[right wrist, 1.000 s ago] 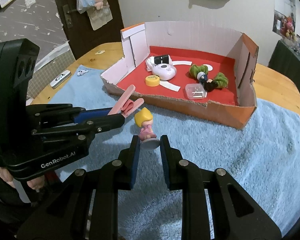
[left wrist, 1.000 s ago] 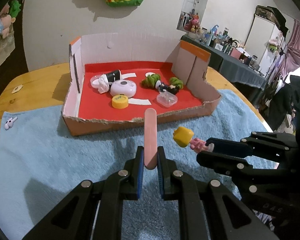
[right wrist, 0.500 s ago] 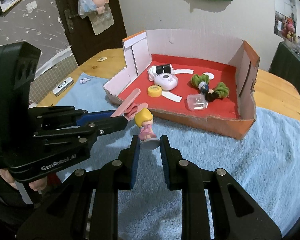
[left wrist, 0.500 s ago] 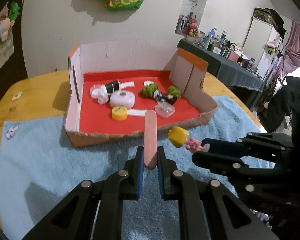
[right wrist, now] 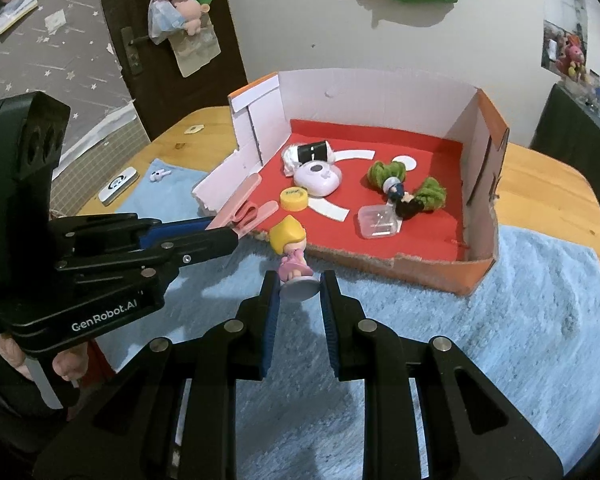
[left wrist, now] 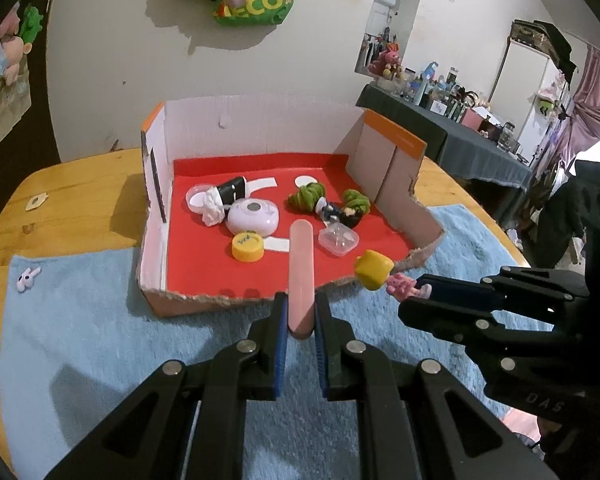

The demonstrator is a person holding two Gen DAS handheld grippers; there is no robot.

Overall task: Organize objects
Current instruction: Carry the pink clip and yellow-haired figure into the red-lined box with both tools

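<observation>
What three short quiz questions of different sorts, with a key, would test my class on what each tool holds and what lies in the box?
1. True or false: the left tool is shut on the pink clip.
2. Multiple choice: what does the right tool hold? A. the yellow cap B. the blonde figurine C. the clear case
3. Fill in: the green-haired doll lies on the box's ____ floor.

Key
1. True: its pads clamp the clip's near end.
2. B, gripped at its round base.
3. Red.
</observation>
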